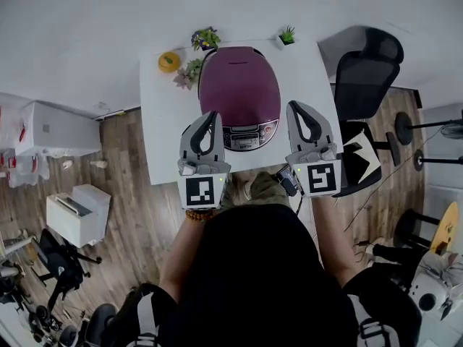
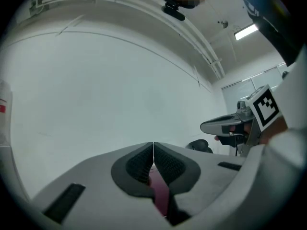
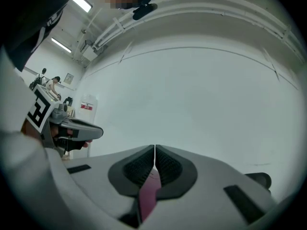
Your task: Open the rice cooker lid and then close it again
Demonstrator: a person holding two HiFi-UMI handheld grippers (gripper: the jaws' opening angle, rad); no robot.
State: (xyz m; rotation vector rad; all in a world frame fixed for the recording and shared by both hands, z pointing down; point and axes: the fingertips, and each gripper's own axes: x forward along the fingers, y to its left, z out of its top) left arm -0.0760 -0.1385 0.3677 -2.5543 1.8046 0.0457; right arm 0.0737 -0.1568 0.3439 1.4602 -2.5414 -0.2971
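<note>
A rice cooker (image 1: 239,85) with a purple lid stands on the white table (image 1: 163,136); the lid is down and its control panel (image 1: 249,134) faces me. My left gripper (image 1: 211,116) hovers at the cooker's front left, jaws shut and empty. My right gripper (image 1: 296,108) is held at the cooker's front right, also shut with nothing in it. In the left gripper view the pads (image 2: 142,163) meet, with a sliver of purple lid (image 2: 160,193) below them. The right gripper view shows the same: pads (image 3: 167,166) closed over purple lid (image 3: 147,195).
A yellow object (image 1: 168,61) and small potted plants (image 1: 206,38) (image 1: 287,35) stand at the table's far side. A black office chair (image 1: 365,78) is to the table's right. On the wooden floor to the left sit a white box (image 1: 78,214) and other gear.
</note>
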